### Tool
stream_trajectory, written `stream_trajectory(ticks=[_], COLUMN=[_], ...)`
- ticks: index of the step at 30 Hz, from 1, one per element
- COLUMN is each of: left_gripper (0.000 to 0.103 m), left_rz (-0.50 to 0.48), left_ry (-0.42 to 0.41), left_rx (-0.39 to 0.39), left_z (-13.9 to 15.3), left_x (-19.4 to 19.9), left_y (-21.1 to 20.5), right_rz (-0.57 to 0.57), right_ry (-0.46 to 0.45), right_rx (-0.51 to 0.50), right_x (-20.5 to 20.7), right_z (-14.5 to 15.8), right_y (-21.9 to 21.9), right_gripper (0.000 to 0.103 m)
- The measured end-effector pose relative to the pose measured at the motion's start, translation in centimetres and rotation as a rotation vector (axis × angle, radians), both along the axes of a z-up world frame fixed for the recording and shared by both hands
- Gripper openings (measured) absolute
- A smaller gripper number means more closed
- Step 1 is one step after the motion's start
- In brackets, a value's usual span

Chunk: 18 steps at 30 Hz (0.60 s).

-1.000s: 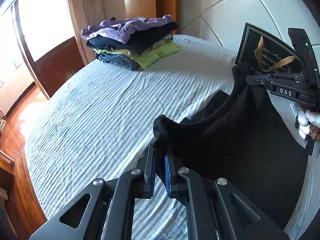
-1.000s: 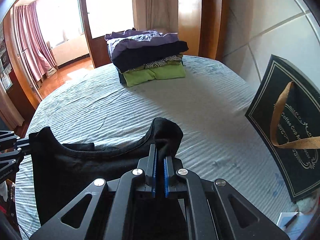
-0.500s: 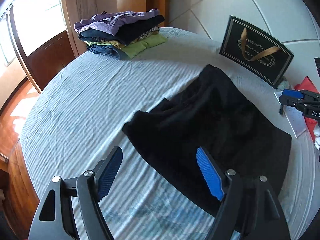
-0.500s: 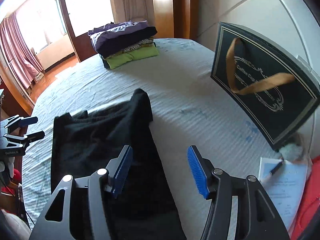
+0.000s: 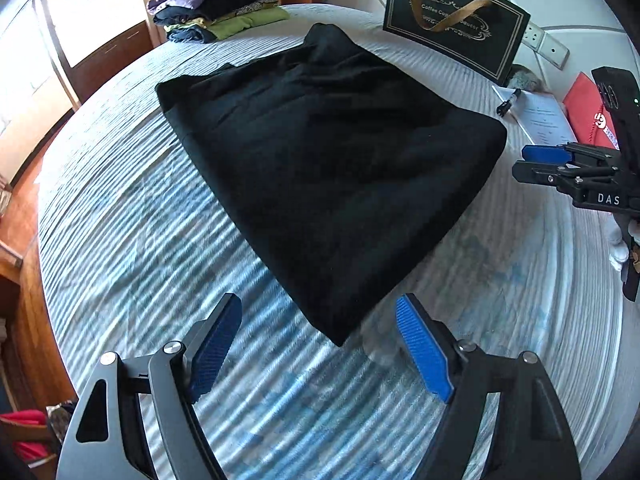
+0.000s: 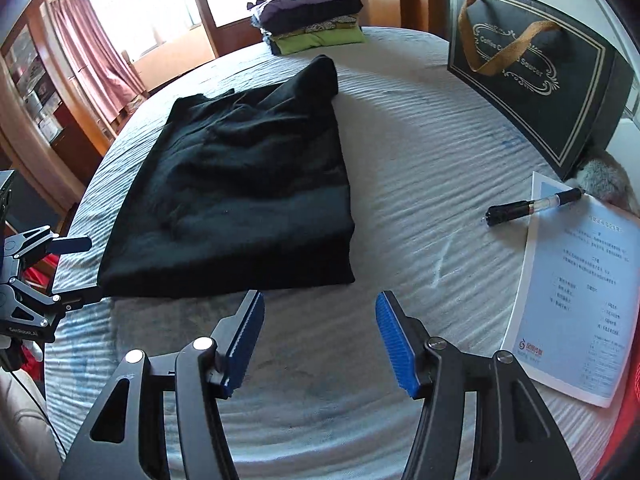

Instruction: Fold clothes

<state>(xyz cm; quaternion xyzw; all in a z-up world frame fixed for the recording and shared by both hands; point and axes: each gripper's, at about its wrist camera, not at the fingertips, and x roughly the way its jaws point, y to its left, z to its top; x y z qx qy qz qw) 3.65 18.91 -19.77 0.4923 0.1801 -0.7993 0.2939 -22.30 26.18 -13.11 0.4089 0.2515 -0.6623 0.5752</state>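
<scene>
In the left wrist view the left gripper [image 5: 318, 344] fills the bottom of the frame with its blue pads spread wide and opening a little further, and nothing is between them except the striped bedsheet [image 5: 132, 264]; a second ago these same pads were pinched on a bunched corner of the black garment [image 5: 320, 152], held up off the bed. That garment now lies released across the middle of the frame as a roughly squared slab, its nearest corner pointing down toward the gap between the pads but apart from them. The right gripper [image 5: 536, 162] shows at the right edge, beside the garment's right corner and not touching it. The stack of folded clothes [image 5: 220, 12] sits at the upper left, the dark gift bag [image 5: 452, 24] at the upper right. In the right wrist view the right gripper [image 6: 320, 336] stands at the bottom centre with its pads parted and empty, where a second ago they gripped the garment's other corner. The black garment lies in the left-centre of this frame, its near edge just above the left pad, the surface rumpled and a peak of cloth standing at its far end. A pen [image 6: 532, 206] and a printed sheet [image 6: 576, 292] lie at the right. I judge that one fold has just been laid down and let go, and that a further fold or some smoothing remains before it can join the stack.
</scene>
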Motion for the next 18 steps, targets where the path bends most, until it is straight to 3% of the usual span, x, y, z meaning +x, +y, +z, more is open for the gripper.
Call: stream_trajectory(ticks=[9,18], left_gripper=[0.081,0.083], left_rz=[0.271,0.345], left_ry=[0.047,0.068], left_rx=[-0.020,-0.099], left_z=[-1.8,-1.6], left_x=[-2.5,-2.8], left_y=[1.3,2.3], right_rz=[0.133,0.205], right_ry=[0.060,0.068], right_rx=[-0.053,-0.110], right_x=[-0.8,-1.6], right_z=[-1.8,-2.7], right_y=[-0.6,-1.8], right_gripper=[0.058,0.063])
